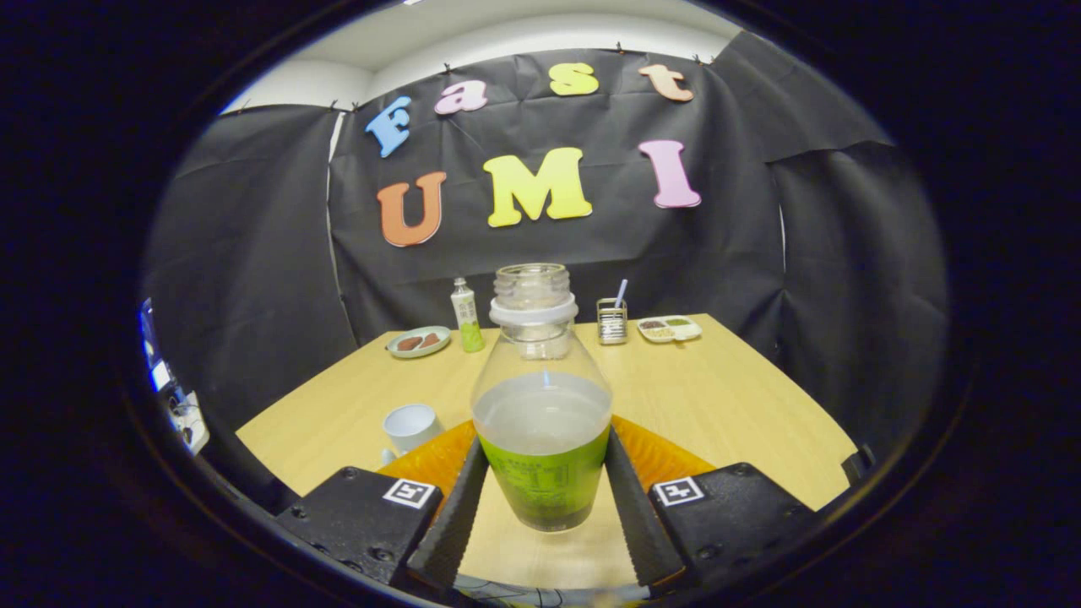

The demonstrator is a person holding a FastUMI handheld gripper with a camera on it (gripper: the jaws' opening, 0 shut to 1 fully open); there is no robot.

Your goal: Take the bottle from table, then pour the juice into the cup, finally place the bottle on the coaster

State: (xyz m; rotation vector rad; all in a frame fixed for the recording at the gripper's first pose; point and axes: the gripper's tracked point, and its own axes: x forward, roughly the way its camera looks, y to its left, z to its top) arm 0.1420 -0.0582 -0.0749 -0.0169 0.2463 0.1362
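Observation:
A clear bottle (pixel 541 405) with a green label and no cap stands upright between my fingers, part full of pale juice. My gripper (pixel 545 445) is shut on the bottle, with the left finger (pixel 456 515) and the right finger (pixel 635 507) pressing on its label at either side. An orange coaster (pixel 659 460) lies just behind the bottle, showing on both sides of it. The white cup (pixel 411 426) stands left of the coaster, ahead of my left finger. Whether the bottle's base touches the table, I cannot tell.
The wooden table (pixel 726 397) runs back to the black cloth wall. Along its far edge stand a plate with food (pixel 419 341), a small green-and-white bottle (pixel 466 316), a metal holder with a straw (pixel 611 319) and a divided snack tray (pixel 669 328).

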